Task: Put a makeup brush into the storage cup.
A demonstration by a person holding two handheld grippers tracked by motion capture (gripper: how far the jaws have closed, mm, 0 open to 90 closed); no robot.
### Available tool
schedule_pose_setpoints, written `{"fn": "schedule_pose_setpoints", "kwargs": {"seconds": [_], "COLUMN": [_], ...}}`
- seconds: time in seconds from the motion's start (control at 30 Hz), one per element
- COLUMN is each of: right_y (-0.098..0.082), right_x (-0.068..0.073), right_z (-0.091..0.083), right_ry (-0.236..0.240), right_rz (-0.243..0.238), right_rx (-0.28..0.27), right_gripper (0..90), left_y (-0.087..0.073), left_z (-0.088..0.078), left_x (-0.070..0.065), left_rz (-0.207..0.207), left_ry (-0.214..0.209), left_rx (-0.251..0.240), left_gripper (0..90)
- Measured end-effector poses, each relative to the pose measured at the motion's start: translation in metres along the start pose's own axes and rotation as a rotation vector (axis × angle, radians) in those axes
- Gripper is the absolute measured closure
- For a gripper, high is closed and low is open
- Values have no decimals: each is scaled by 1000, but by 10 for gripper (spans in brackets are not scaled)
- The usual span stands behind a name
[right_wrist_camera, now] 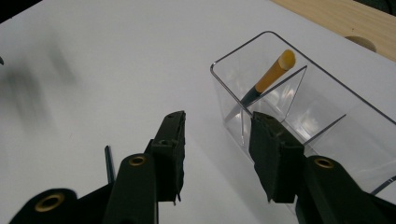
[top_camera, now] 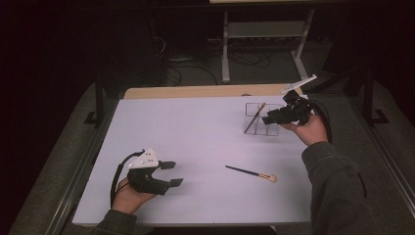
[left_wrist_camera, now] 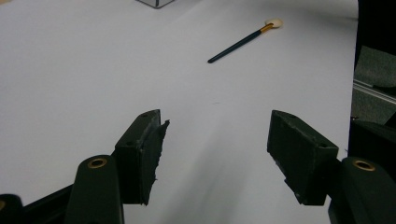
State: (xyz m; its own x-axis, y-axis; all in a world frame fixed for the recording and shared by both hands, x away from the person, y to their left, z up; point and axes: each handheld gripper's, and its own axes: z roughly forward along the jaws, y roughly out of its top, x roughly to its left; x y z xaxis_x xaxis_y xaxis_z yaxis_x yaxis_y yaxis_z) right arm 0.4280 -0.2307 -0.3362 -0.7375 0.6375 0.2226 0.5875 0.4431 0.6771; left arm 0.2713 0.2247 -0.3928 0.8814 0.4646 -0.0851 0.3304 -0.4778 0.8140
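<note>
Right tongs (right_wrist_camera: 217, 156) gape empty beside the clear organizer (right_wrist_camera: 327, 100) holding a brush (right_wrist_camera: 268, 77); left tongs (left_wrist_camera: 217, 156) wide, empty

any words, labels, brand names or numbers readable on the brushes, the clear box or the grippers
None: no readable text anywhere.
Brush on the table: plain dark handle, no print.
Brush in the clear organizer: plain.
Clear organizer: no label.
Left gripper and right gripper: no markings legible.

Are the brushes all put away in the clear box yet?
Halfway. One brush already leans in the clear divided organizer. Both the right tool and left tool are open and hold nothing. The other makeup brush lies on the table, not yet picked up.
</note>
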Motion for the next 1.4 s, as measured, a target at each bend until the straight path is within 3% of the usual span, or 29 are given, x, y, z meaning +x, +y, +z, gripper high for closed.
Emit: {"fn": "schedule_pose_setpoints", "kwargs": {"seconds": [0.37,1.4], "right_y": [-8,-30], "right_x": [6,38], "right_z": [4,-6], "right_ry": [23,48], "right_rz": [3,-80], "right_rx": [0,-12], "right_gripper": [490,443], "left_y": [0,2], "left_z": [1,0], "left_x": [0,1], "left_rz": [0,0], "left_ry": [7,4], "left_rx": [0,-4], "left_gripper": [350,336]}}
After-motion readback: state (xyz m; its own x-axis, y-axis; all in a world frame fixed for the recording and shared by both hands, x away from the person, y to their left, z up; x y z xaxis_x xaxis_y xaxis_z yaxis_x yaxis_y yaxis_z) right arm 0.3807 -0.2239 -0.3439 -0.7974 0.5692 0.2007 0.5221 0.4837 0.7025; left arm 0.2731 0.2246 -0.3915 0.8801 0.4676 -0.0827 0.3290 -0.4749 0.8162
